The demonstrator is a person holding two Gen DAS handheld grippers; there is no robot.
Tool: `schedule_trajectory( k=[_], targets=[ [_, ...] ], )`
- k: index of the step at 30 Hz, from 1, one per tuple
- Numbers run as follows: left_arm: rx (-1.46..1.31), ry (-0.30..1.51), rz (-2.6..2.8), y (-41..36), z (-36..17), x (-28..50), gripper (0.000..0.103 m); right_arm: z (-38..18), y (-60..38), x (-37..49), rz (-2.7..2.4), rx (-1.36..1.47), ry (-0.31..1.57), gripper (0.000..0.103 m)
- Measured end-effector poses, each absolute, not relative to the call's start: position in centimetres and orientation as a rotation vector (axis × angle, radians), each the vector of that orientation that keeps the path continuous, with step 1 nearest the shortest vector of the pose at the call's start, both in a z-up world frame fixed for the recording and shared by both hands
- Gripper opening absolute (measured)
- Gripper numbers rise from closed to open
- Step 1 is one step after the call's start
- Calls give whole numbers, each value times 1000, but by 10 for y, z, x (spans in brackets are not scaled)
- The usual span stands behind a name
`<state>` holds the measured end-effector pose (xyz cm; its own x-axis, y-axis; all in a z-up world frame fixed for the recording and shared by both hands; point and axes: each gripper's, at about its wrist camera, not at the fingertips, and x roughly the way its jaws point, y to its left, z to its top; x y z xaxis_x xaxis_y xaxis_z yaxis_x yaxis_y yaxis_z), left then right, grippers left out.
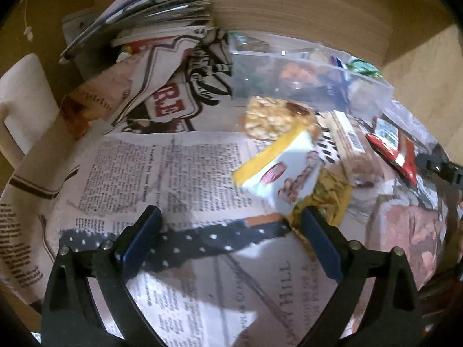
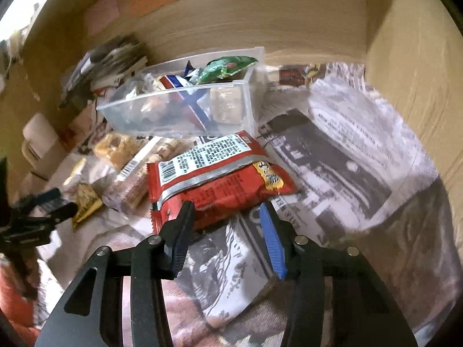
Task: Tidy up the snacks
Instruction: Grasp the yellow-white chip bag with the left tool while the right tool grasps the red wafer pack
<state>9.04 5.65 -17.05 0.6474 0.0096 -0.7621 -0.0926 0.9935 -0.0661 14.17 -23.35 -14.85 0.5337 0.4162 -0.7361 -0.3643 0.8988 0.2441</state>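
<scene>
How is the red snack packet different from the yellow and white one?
The red snack packet sits between the right gripper fingers, while the yellow and white packet lies just ahead of the open left gripper, not held. The red one shows a white printed label with a barcode; the yellow and white one shows a picture of nuts. Both are sealed and lie outside the clear plastic box.

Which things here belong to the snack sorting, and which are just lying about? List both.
Job:
- clear plastic bin
- red foil snack packet in the right claw
- yellow-and-white snack packet
- golden clear-wrapped nut bar
- green crinkled packet

Lying about:
- newspaper sheets
- stack of papers
- white chair
</scene>
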Motion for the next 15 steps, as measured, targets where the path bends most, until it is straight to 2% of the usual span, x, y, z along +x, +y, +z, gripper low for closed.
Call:
schedule_trajectory(
  k=[2, 3, 4, 8, 10, 15],
  targets=[
    [-122, 863, 50, 60, -168, 93, 98, -149, -234, 145, 475, 111, 905, 59],
    [-145, 859, 33, 60, -165, 95, 98, -149, -233, 147, 474, 128, 907, 70],
    [-162, 856, 17, 60, -163, 96, 98, -149, -230, 149, 469, 141, 905, 77],
    [-202, 852, -56, 50, -155, 102, 98, -153, -219, 166, 494, 198, 938, 84],
    [-206, 862, -79, 44, -155, 107, 98, -157, -213, 176, 485, 222, 953, 96],
    [-208, 890, -123, 30, -162, 127, 98, -159, -202, 198, 410, 216, 954, 102]
  ],
)
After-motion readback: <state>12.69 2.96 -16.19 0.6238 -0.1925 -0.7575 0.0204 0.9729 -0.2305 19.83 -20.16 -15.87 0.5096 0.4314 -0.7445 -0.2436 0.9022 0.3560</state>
